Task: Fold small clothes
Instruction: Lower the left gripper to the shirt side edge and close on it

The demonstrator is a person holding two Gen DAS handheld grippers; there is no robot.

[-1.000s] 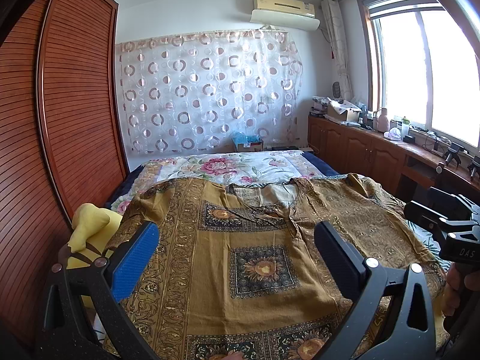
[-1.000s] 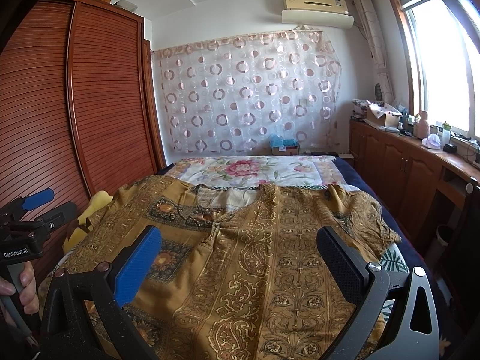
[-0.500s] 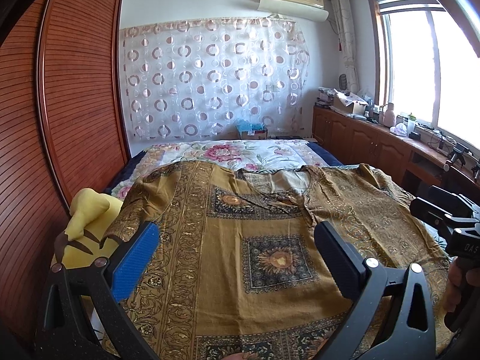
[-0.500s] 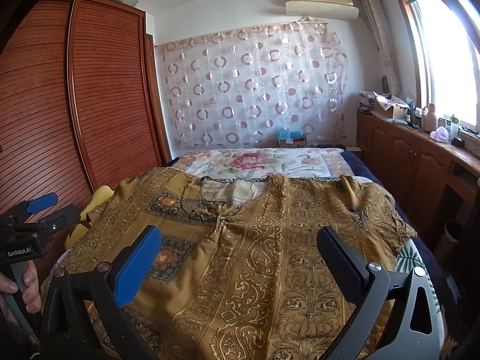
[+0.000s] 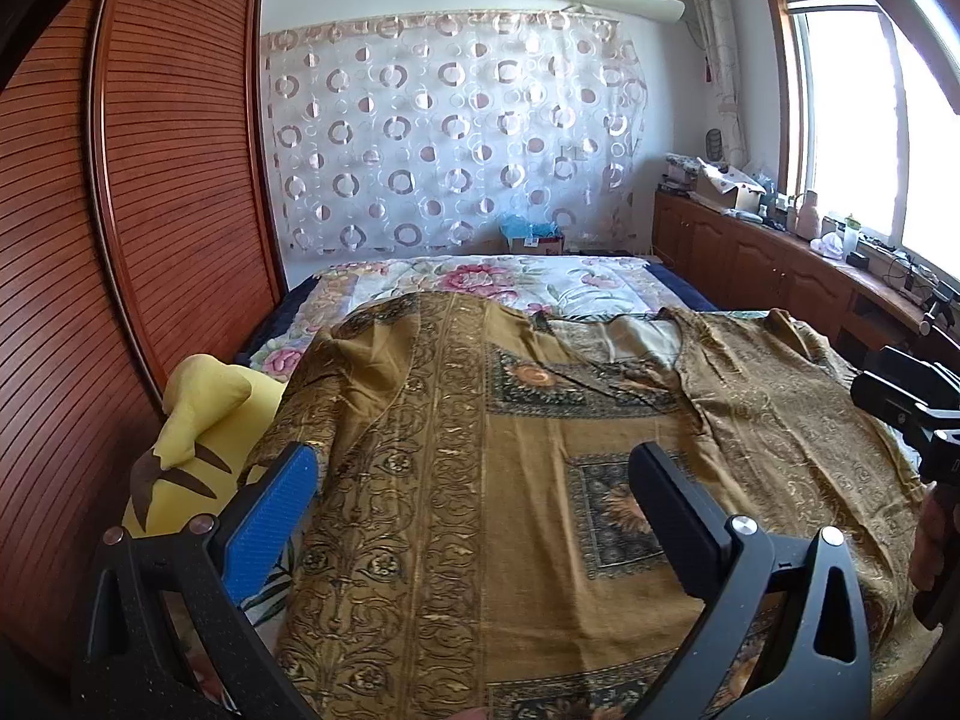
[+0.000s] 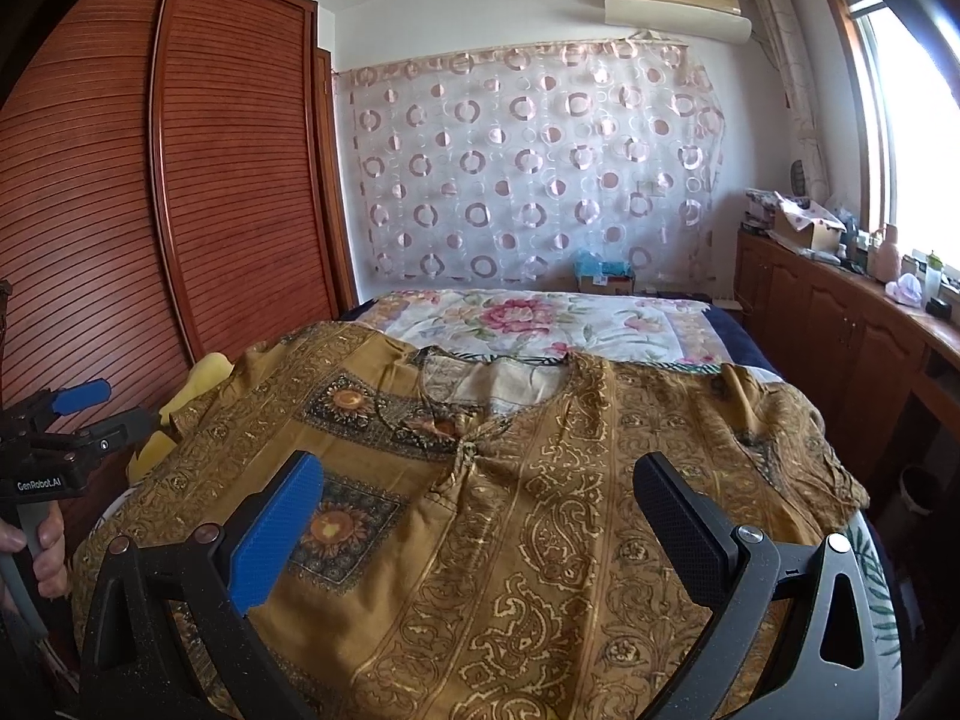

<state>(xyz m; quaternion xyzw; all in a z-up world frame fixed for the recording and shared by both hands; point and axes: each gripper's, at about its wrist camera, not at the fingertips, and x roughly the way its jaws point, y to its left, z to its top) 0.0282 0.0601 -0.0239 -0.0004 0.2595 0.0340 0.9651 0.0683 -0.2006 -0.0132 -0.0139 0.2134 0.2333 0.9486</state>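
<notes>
A mustard-gold patterned top (image 5: 510,480) lies spread flat on the bed, neckline away from me; it also shows in the right wrist view (image 6: 540,510). My left gripper (image 5: 474,480) is open and empty, hovering above the garment's left half. My right gripper (image 6: 480,492) is open and empty above the garment's middle. The right gripper's body shows at the right edge of the left wrist view (image 5: 912,414). The left gripper's body shows at the left edge of the right wrist view (image 6: 60,438). The garment's near hem is hidden under the gripper frames.
A yellow plush toy (image 5: 198,450) lies at the bed's left edge beside the wooden wardrobe (image 5: 150,210). A floral bedspread (image 5: 510,282) covers the far bed. Wooden cabinets (image 6: 840,330) with clutter run along the right under the window.
Both grippers have tilted and lifted slightly, so the garment sits lower in view and more of the room shows. Both stay open. The garment has not moved.
</notes>
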